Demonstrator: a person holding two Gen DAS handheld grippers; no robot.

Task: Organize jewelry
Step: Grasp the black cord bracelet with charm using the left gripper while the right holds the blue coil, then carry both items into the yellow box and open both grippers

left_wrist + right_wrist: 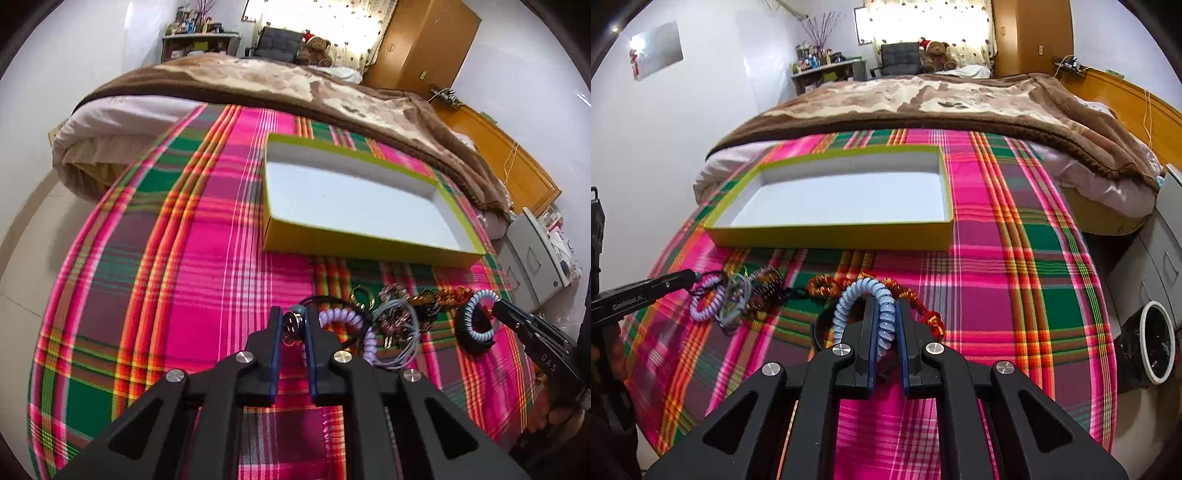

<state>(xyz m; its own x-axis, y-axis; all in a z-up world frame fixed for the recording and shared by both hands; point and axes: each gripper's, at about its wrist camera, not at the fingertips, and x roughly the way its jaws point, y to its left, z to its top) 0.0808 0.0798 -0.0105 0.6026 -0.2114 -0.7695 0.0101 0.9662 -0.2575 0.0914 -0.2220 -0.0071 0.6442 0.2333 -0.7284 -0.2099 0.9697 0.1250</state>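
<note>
We see box (827, 230) empty; left hand-held gripper (294, 325) pinching ring pendant (292, 324), right hand-held gripper (885, 317) clamping blue coil bracelet (862, 295); pile (402, 314) unsorted.

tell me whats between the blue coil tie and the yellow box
Only bare plaid cloth between blue coil tie and yellow box, per the right wrist view.

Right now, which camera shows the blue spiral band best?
The right wrist view: the blue band arches up close, pinched between the right gripper's fingers. The left wrist view shows it small, far right, near the edge.
</note>
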